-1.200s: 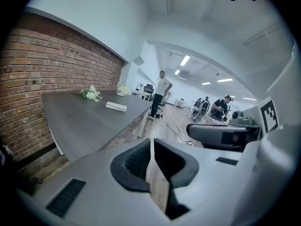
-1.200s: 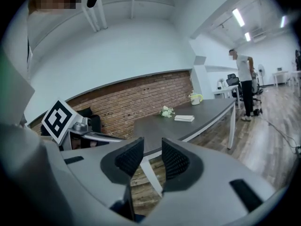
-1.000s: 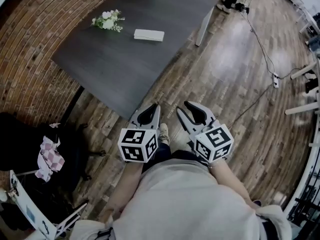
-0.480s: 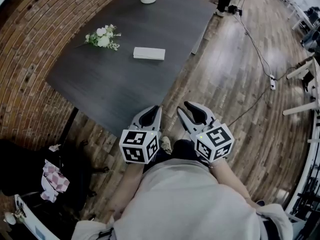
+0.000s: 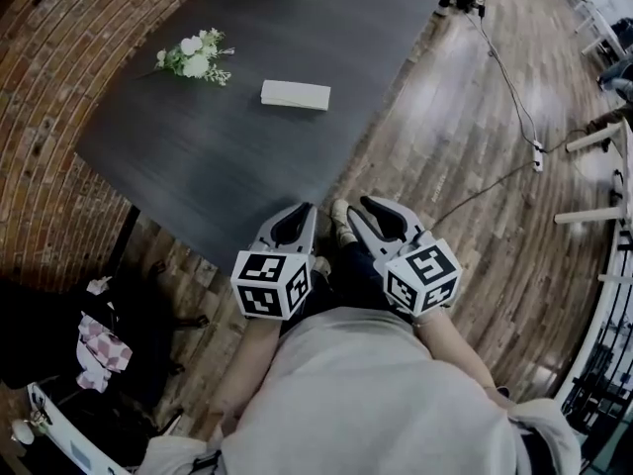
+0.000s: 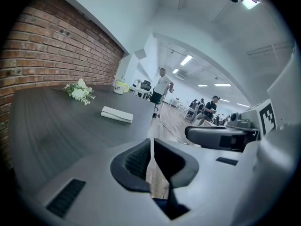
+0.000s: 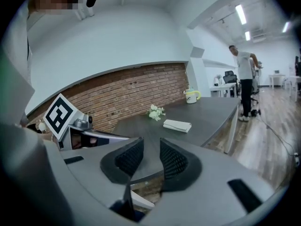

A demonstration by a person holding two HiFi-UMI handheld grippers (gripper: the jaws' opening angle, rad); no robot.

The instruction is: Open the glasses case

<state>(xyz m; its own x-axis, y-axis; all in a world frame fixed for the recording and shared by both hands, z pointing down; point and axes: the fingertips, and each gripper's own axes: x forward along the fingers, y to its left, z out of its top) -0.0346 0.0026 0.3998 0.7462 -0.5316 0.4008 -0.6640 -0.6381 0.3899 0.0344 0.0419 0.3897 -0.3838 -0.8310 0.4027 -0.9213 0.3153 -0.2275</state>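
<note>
The dark table (image 5: 198, 156) lies ahead. At its six o'clock edge are the left gripper (image 5: 305, 211), jaws clenched on nothing, and the right gripper (image 5: 358, 208), jaws parted and empty. The white glasses case (image 5: 295, 94) lies well apart at twelve o'clock, long axis nine-to-three, slightly nearer the left.

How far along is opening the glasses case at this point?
Done: nothing; the glasses case lies closed on the table. In hand: neither the left tool nor the right tool holds anything; both hover at the table's near edge. Left: reach the case, grip it, open it.
</note>
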